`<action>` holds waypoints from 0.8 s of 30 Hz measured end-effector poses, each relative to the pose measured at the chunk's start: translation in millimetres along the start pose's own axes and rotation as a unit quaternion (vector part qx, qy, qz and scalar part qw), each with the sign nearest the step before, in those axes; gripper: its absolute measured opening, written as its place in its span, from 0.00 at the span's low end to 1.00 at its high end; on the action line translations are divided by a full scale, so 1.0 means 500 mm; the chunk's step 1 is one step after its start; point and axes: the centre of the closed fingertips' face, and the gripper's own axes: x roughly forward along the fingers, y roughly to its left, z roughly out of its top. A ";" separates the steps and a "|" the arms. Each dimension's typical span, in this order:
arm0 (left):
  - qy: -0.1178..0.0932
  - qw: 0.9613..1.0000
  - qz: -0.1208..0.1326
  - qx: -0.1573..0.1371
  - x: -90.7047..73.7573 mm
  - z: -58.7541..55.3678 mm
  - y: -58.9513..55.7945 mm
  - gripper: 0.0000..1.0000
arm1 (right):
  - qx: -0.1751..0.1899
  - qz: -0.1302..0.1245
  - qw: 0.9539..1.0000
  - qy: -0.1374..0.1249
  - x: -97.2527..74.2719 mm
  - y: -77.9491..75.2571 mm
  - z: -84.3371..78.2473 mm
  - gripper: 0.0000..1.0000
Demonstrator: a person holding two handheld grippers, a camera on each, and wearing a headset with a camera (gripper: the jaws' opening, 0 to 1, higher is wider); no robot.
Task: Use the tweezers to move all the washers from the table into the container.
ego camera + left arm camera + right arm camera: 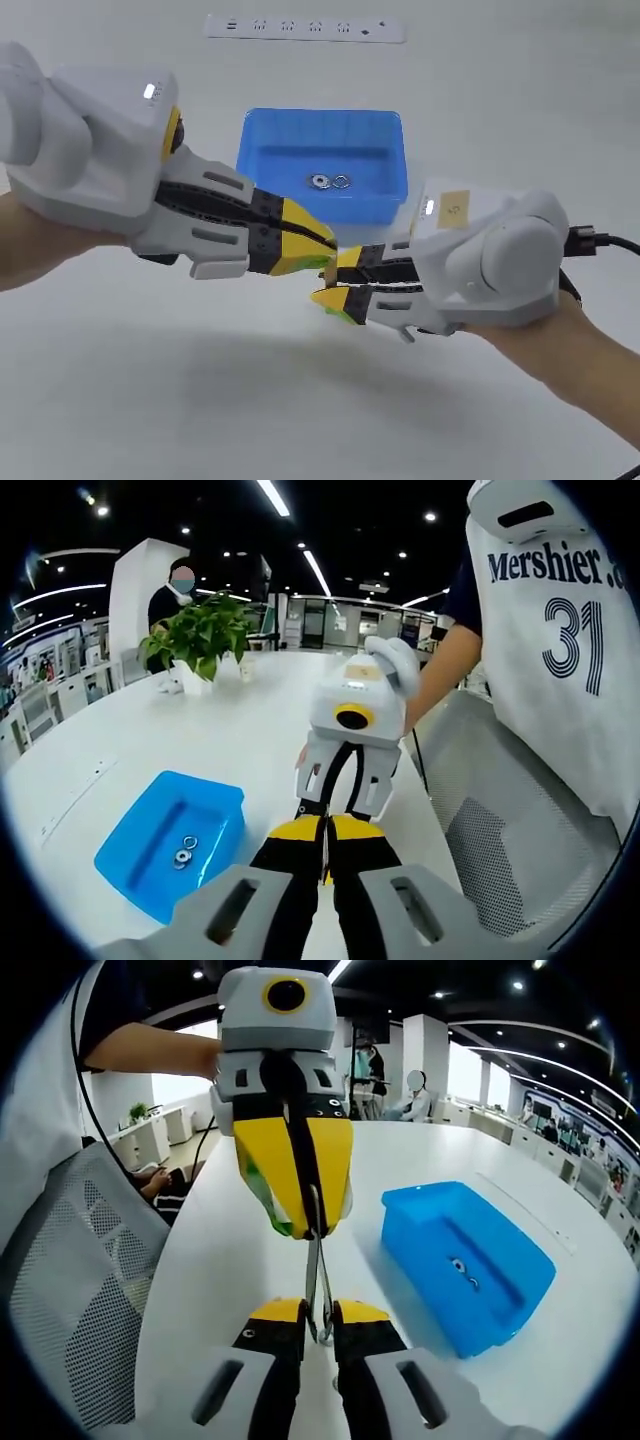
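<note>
Both grippers are up over the white table, tips meeting nose to nose just in front of the blue container.

My left gripper comes in from the left in the head view. Jaws are clenched, yellow tips pressed together. In the right gripper view the tweezers come out of those tips as thin metal, 2 blades close together, running straight into my other jaws.

My right gripper comes in from the right, pointing back at the left one. Its jaws are pinched in on the other end of the tweezers. Only a narrow gap shows between the yellow pads, and the metal sits in it. The tweezers are gripped at both ends, spanning between the 2 grippers, clear of the table.

In the left gripper view the tweezers are mostly hidden between my own tips, with just a thin sliver showing.

The container is an open-topped tub standing on the table. It lies beyond the tips in the head view, left of my jaws in the left gripper view and right of them in the right gripper view.

2 washers lie on the container floor near the middle, side by side. One looks thicker and brighter, the other is a thin ring. I cannot tell whether they touch.

A white power strip lies flat toward the far side of the table, well apart from the container. A mesh chair stands beside the table. A potted plant stands further off on the table top.
</note>
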 end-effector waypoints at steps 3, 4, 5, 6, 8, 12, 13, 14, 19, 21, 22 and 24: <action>0.000 1.000 -0.001 -0.003 0.002 0.002 -0.002 0.05 | 0.000 0.001 1.000 -0.001 0.000 0.000 0.001 0.11; 0.000 1.000 -0.002 -0.003 0.002 0.002 -0.002 0.05 | -0.001 0.001 1.000 0.000 -0.001 0.001 0.000 0.11; 0.001 1.000 -0.002 -0.002 0.002 0.002 -0.003 0.05 | -0.004 0.001 1.000 0.002 -0.001 0.001 0.001 0.11; 0.002 1.000 -0.003 -0.002 0.002 0.002 -0.004 0.05 | -0.006 0.001 1.000 0.003 0.000 0.002 0.001 0.11; 0.003 1.000 -0.004 -0.002 0.000 0.002 -0.006 0.05 | -0.006 0.001 1.000 0.003 -0.001 0.003 0.002 0.11; -0.001 1.000 -0.001 -0.002 -0.013 0.013 -0.006 0.05 | -0.011 -0.003 1.000 -0.004 -0.006 0.004 0.020 0.11; -0.001 1.000 0.001 0.000 -0.018 0.017 -0.006 0.05 | -0.013 -0.004 1.000 -0.005 -0.007 0.003 0.024 0.11; -0.001 1.000 0.002 0.003 -0.021 0.021 -0.006 0.05 | -0.016 -0.005 1.000 -0.007 -0.009 0.001 0.032 0.11; -0.006 1.000 0.010 0.022 -0.042 0.051 0.001 0.05 | -0.030 -0.011 0.999 -0.018 -0.019 -0.007 0.066 0.11; -0.006 1.000 0.013 0.027 -0.049 0.061 0.006 0.05 | -0.035 -0.016 0.999 -0.021 -0.024 -0.014 0.078 0.11; -0.008 0.999 0.017 0.035 -0.054 0.070 0.010 0.05 | -0.039 -0.019 0.999 -0.024 -0.028 -0.019 0.088 0.11; -0.010 0.999 0.016 0.040 -0.061 0.086 0.013 0.05 | -0.045 -0.024 0.998 -0.028 -0.034 -0.026 0.102 0.11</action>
